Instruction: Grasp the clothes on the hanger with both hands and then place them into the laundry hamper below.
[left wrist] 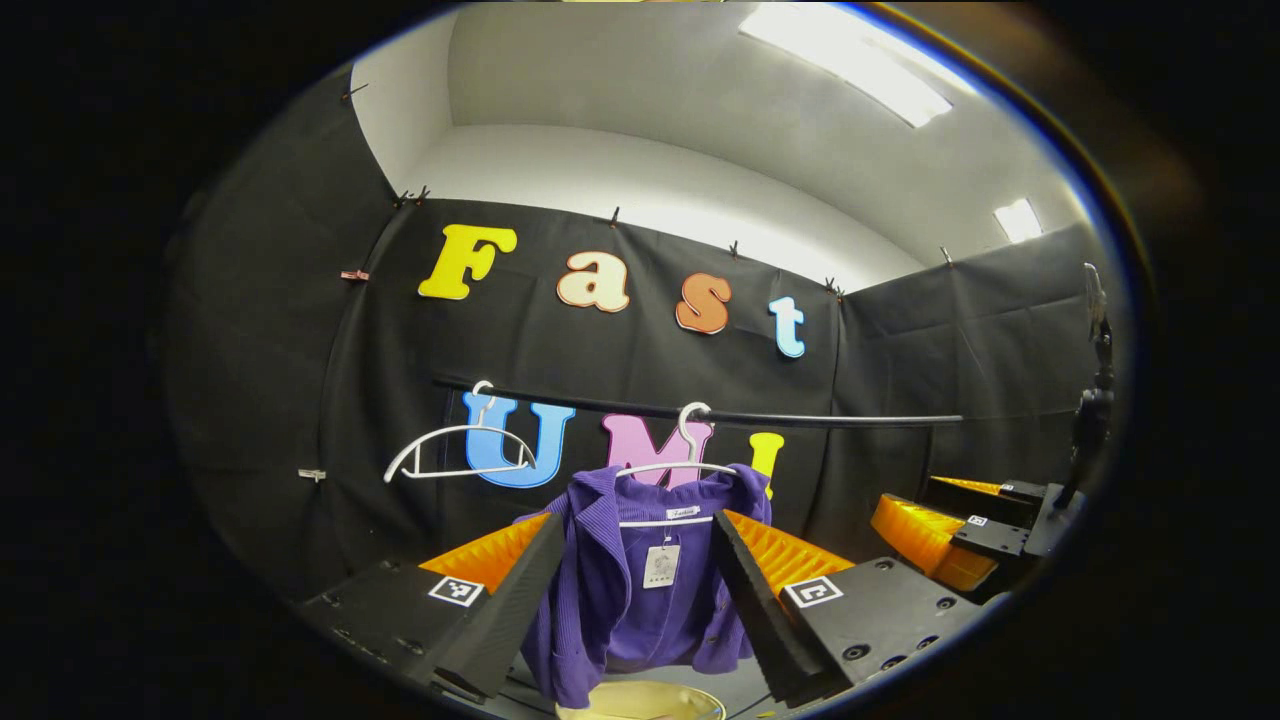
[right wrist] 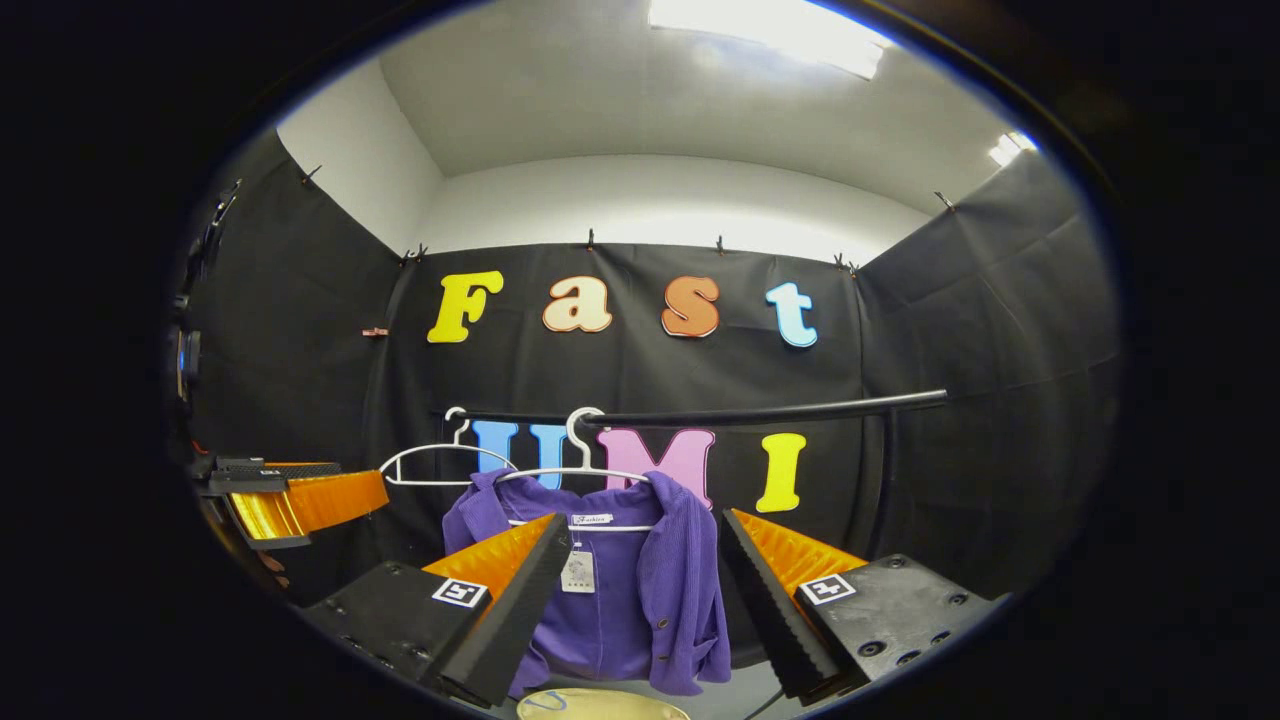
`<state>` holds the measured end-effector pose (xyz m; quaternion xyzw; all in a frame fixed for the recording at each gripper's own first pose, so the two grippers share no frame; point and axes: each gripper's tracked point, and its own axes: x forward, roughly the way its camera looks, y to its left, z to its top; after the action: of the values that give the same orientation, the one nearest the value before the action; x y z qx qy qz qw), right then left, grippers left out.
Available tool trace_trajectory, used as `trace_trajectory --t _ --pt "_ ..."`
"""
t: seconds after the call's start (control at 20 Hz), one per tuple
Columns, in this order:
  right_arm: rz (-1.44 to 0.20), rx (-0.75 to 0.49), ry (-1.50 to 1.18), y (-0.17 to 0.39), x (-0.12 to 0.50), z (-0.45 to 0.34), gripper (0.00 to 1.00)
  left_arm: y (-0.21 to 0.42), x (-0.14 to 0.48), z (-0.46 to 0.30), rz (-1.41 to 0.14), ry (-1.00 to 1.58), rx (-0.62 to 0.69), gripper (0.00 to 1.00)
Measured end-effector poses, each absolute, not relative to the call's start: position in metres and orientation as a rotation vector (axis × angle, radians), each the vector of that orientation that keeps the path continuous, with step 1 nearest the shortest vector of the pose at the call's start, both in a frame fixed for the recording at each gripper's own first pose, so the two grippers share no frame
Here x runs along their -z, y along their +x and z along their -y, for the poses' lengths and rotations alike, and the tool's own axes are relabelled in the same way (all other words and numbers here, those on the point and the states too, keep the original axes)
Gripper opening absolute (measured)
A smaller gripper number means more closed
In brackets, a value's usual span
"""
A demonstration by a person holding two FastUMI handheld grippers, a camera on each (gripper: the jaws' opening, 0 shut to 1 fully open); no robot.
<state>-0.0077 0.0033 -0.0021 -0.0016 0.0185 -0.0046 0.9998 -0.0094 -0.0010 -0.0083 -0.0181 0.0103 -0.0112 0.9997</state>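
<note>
A purple ribbed cardigan (left wrist: 600,590) (right wrist: 680,590) with a paper tag hangs on a white hanger (left wrist: 688,462) (right wrist: 575,470) from a black rail (left wrist: 800,418) (right wrist: 760,411). My left gripper (left wrist: 636,517) is open and held short of the cardigan, which shows between its fingers without touching them. My right gripper (right wrist: 645,515) is also open, its fingers framing the cardigan's right half from a distance. Each gripper shows in the other's view, the right one (left wrist: 910,495) at the far right and the left one (right wrist: 360,478) at the far left. The pale rim of the hamper (left wrist: 640,700) (right wrist: 600,705) sits under the cardigan.
An empty white hanger (left wrist: 455,452) (right wrist: 440,465) hangs on the rail to the left of the cardigan. Black cloth walls close the booth behind and on both sides. A dark stand (left wrist: 1095,400) rises at the right edge of the left gripper view.
</note>
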Motion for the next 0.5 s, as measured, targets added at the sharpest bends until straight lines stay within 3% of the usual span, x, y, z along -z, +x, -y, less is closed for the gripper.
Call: trace_trajectory --t 0.5 --pt "-0.045 0.035 -0.037 -0.014 0.003 -0.022 0.97 -0.013 0.014 -0.011 -0.042 -0.048 0.083 0.93"
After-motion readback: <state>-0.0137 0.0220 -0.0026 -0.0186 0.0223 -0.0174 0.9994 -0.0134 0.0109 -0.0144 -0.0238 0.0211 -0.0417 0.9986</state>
